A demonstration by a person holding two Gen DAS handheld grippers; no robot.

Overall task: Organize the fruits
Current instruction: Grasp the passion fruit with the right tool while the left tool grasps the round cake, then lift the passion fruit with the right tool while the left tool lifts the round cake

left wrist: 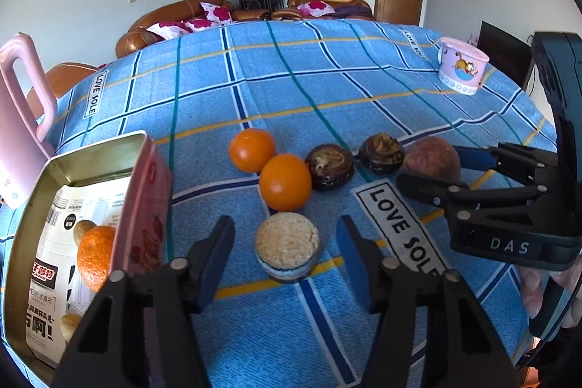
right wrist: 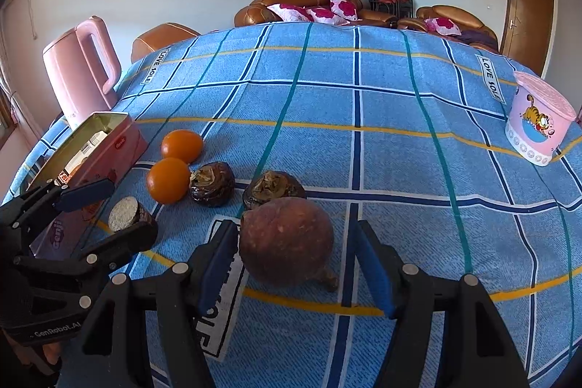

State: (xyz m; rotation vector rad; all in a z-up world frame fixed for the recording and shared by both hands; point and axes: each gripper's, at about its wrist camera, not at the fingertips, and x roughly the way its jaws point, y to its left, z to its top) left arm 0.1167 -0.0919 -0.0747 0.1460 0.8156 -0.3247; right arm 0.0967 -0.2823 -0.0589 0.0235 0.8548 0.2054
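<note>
Left gripper [left wrist: 285, 260], jaws apart and gripping nothing, straddles the pale cut-faced round fruit [left wrist: 287, 248] just right of the open pink tin box [left wrist: 145, 206]; centre it, then close gently. Right gripper [right wrist: 291, 260], unclenched, brackets the brown round fruit [right wrist: 285, 240], farther right.

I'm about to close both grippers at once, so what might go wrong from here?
The left gripper straddles the flat-topped fruit with gaps either side; an uneven close may push it toward the orange. The right gripper has one pad at the reddish-brown fruit, the other clear, so the fruit may roll into the dark fruit.
</note>
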